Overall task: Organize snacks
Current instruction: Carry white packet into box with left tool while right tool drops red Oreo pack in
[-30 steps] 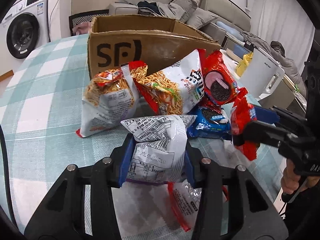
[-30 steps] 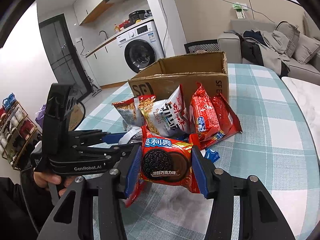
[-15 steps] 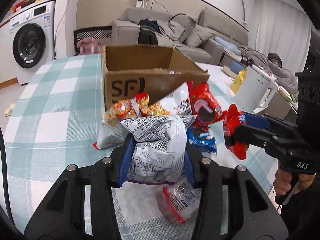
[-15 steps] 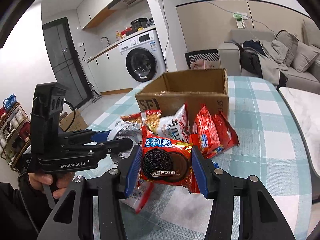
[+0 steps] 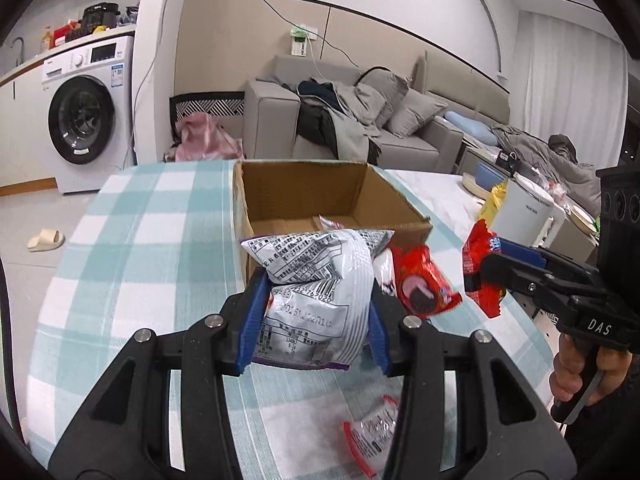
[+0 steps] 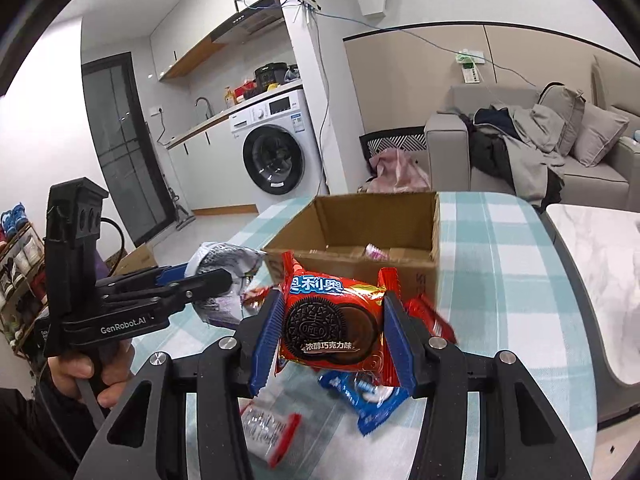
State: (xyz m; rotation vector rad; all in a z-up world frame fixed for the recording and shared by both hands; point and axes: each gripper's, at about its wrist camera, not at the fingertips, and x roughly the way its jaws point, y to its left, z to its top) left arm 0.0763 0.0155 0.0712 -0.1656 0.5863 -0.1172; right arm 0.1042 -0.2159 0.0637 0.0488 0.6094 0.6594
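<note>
Two claws are held above a table (image 5: 132, 240) covered in a teal and white check cloth. We see the left claw (image 5: 314, 320) pinching a white snack bag (image 5: 316, 292) printed with black text, its blue pads pressed into the bag's sides. Just beyond it sits an open cardboard box (image 5: 304, 196), with a small pale packet (image 6: 376, 251) lying on its floor. To the right of the white bag, a red cookie packet (image 5: 420, 286) leans near the box. Further right, the right claw (image 6: 330, 336) pinches a red Oreo packet (image 6: 334, 324), lifted clear of the table in front of the box. Below it on the cloth lie a blue cookie packet (image 6: 366, 398) and a clear packet with red edges (image 6: 268, 434). A white kettle (image 5: 528, 216) stands at the far right
</note>
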